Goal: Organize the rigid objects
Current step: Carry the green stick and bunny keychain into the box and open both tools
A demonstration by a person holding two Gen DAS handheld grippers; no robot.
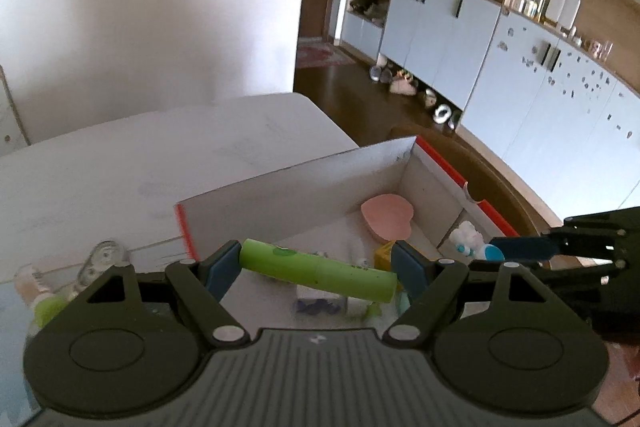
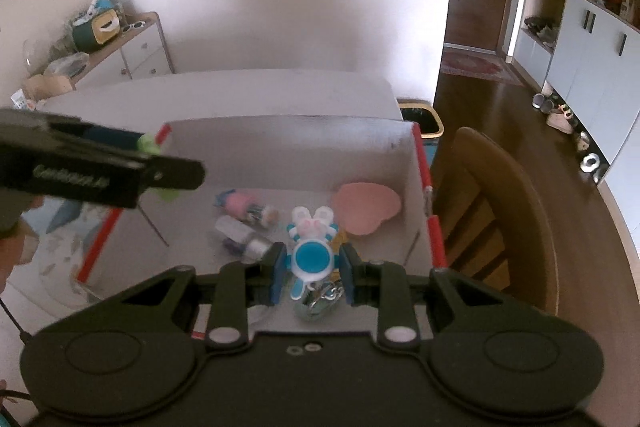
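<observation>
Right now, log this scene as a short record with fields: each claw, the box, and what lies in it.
left claw: shut on green tube, held crosswise by its ends over the box
right claw: shut on blue-and-white rabbit keychain, over the box
box: white cardboard, red edges, open top, on the white table
box contents: pink heart-shaped piece at the far right corner; pink figurine; small silver-capped bottle
outside box: wooden chair on its right

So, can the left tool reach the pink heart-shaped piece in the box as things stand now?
Probably not yet: the left tool is shut on the green tube. The pink heart lies uncovered in the box's far corner, so the path looks free once the tube is released.
</observation>
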